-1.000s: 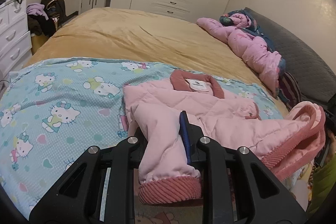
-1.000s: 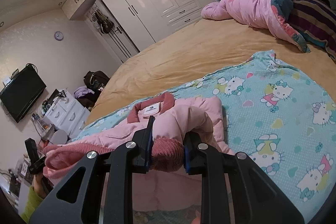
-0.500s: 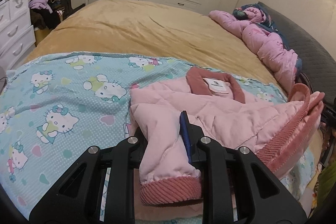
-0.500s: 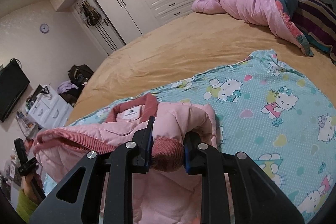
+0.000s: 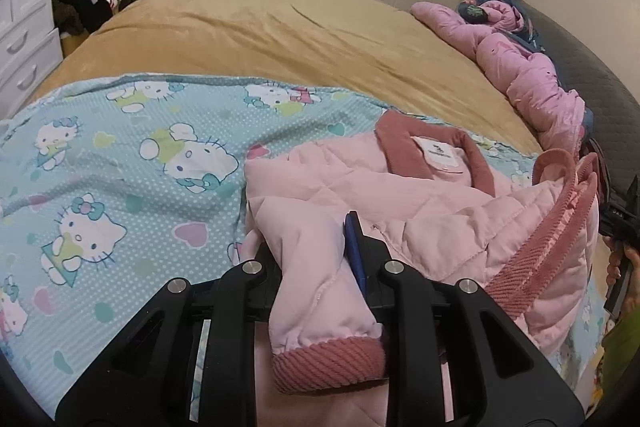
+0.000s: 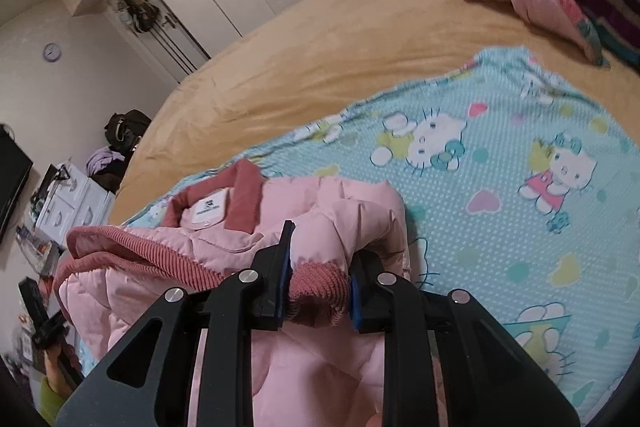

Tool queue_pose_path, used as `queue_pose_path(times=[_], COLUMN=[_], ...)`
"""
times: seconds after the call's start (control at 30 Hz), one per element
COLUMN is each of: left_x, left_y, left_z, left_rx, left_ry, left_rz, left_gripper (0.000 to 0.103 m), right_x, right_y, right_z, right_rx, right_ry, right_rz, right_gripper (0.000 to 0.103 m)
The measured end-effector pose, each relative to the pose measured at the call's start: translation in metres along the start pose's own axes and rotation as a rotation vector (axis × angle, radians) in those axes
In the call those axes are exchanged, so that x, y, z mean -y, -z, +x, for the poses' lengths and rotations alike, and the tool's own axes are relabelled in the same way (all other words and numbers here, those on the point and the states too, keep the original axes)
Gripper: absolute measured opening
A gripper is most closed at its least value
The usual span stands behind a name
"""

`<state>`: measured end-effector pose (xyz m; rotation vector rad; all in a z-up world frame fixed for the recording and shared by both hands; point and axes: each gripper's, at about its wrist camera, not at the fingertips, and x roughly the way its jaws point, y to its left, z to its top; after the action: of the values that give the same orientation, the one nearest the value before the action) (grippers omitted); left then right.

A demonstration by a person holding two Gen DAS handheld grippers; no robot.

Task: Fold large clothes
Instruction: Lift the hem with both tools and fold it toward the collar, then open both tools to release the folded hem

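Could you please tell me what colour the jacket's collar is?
Dusty rose corduroy collar, clearest in the left wrist view.

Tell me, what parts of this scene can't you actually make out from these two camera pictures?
- Lower half of the pink jacket: left view, cut off by the bottom edge and covered by the left claw.
- Left claw's left finger: left view, hidden under the sleeve.
- Label wording: right view, too small.
- Right claw: its pads' contact with the cuff, partly hidden by puffed fabric.
- Person's hand: left view, cut off by the edge.
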<state>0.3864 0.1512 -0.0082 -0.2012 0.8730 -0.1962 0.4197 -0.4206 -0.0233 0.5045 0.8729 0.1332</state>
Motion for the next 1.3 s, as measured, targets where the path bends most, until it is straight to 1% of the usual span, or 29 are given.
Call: queue_pose_path(times=[0.13,0.27,0.4,0.43,0.47,0.5,0.53,0.57,0.6,0.63,0.7,0.73,0.77,0.93,1.0,1.03,1.07,1.1,1.17,1.3], left_x=[-0.003,-0.006,-0.005,-0.006,-0.006,-0.007,-0.006,-0.005,-0.003,0.000,0.006,0.007,0.009,0.014,0.015,0.016,0.016,0.016,0.014,0.012], left_y=[0.002,0.003,0.002,0.002,0.002,0.001,0.000,-0.001,-0.001,-0.002,-0.003,-0.004,-0.004,-0.005,-0.006,-0.006,-0.006,-0.006,-0.007,0.001], left_z=[0.010,0.014,0.011,0.009,0.008,0.005,0.003,0.001,-0.003,-0.006,-0.013,-0.016,-0.022,-0.050,-0.062,-0.070,-0.080,-0.088,-0.097,-0.090], left_rx=[-0.012,-0.010,-0.009,-0.008,-0.007,-0.008,-0.009,-0.007,-0.004,0.001,0.007,0.013,0.022,0.075,0.103,0.128,0.168,0.197,0.230,0.214], left_ry=[0.003,0.024,0.040,0.047,0.054,0.070,0.082,0.094,0.097,0.094,0.099,0.105,0.118,0.156,0.176,0.157,0.118,0.102,0.088,-0.007], left_rz=[-0.018,-0.046,-0.055,-0.060,-0.065,-0.075,-0.082,-0.087,-0.087,-0.079,-0.066,-0.065,-0.067,-0.064,-0.062,-0.054,-0.040,-0.029,-0.016,0.038], left_gripper=[0.017,0.018,0.023,0.024,0.027,0.032,0.035,0.040,0.046,0.048,0.055,0.058,0.064,0.076,0.087,0.092,0.094,0.094,0.094,0.094], right_x=[0.006,0.010,0.016,0.020,0.023,0.027,0.030,0.030,0.028,0.024,0.012,0.008,0.004,-0.001,0.000,0.002,0.004,0.006,0.008,0.010], right_y=[-0.004,-0.006,-0.009,-0.010,-0.010,-0.010,-0.010,-0.012,-0.012,-0.014,-0.015,-0.015,-0.013,0.002,0.009,0.012,0.015,0.017,0.021,0.023], right_z=[0.015,0.017,0.012,0.010,0.008,0.006,0.005,0.001,-0.005,-0.009,-0.020,-0.024,-0.029,-0.047,-0.048,-0.047,-0.046,-0.045,-0.042,-0.033], right_rx=[-0.037,-0.054,-0.073,-0.076,-0.079,-0.087,-0.096,-0.096,-0.079,-0.073,-0.064,-0.056,-0.045,-0.003,0.004,0.004,0.002,0.002,-0.003,-0.013], right_ry=[-0.019,-0.041,-0.096,-0.123,-0.156,-0.203,-0.273,-0.293,-0.276,-0.257,-0.210,-0.192,-0.170,-0.063,-0.028,-0.023,-0.019,-0.009,0.011,0.049], right_rz=[0.025,0.063,0.118,0.154,0.192,0.230,0.270,0.290,0.281,0.254,0.149,0.118,0.084,-0.051,-0.082,-0.089,-0.095,-0.097,-0.103,-0.126], right_gripper=[0.022,0.024,0.028,0.031,0.033,0.043,0.067,0.087,0.088,0.088,0.088,0.089,0.091,0.095,0.095,0.095,0.095,0.095,0.095,0.095])
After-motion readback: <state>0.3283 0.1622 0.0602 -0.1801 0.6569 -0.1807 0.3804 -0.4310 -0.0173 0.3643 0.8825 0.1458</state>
